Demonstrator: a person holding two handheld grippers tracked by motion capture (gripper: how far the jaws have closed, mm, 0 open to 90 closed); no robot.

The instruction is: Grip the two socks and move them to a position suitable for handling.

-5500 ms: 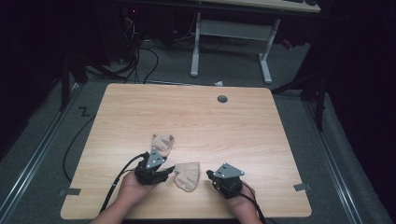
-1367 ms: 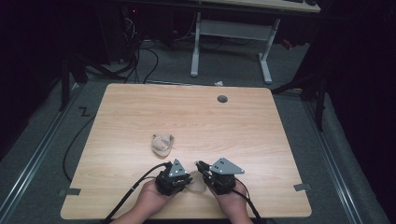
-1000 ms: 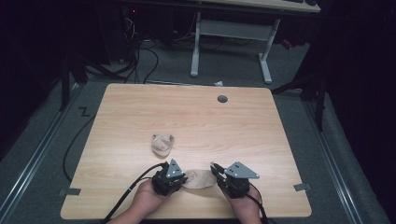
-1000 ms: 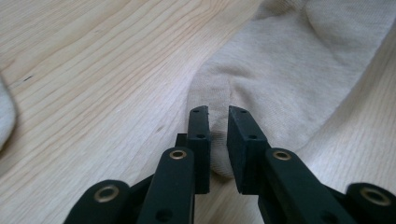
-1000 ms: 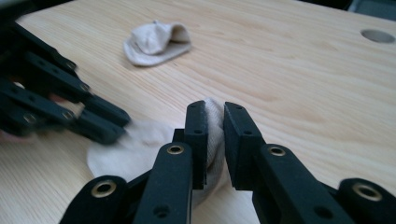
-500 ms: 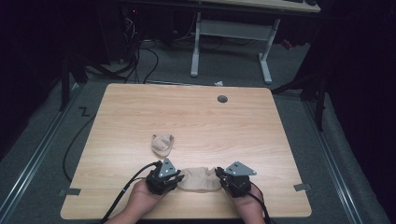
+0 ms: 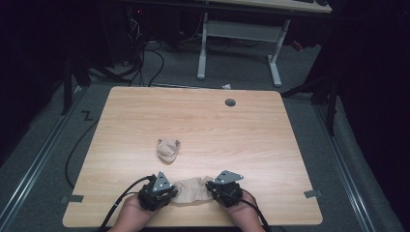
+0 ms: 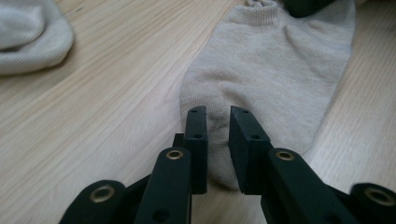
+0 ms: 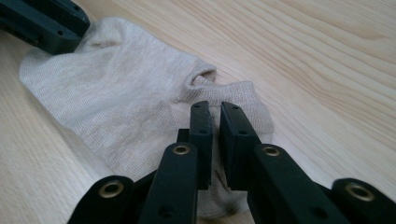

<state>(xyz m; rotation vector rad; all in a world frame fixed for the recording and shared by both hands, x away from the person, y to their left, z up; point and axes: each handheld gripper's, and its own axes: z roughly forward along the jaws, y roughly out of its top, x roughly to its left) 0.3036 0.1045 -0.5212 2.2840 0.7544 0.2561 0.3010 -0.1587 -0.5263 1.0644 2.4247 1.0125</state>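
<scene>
A beige ankle sock [image 7: 192, 189] lies stretched flat near the table's front edge, between both grippers. My left gripper [image 7: 173, 191] pinches its toe end; in the left gripper view the jaws [image 8: 218, 116] stand close together with sock [image 8: 275, 70] fabric between them. My right gripper [image 7: 211, 188] holds the cuff end. Its jaws [image 9: 215, 112] have just been closing and grip a fold of the sock [image 9: 116, 93] by the opening. A second beige sock [image 7: 168, 149], bunched up, lies farther back on the table [image 7: 270, 145], also seen as the bunched sock [image 8: 28, 37].
The light wooden table has a round cable hole [image 7: 230, 102] near its far edge. Cables trail from the grippers off the front left. Beyond the table stand a white desk frame [image 7: 241, 34] and cables on a grey floor.
The sock, crumpled between the grippers before, now lies pulled out flat. Both hands have shifted a little left and toward the front edge. The bunched sock has not moved in the last second.
</scene>
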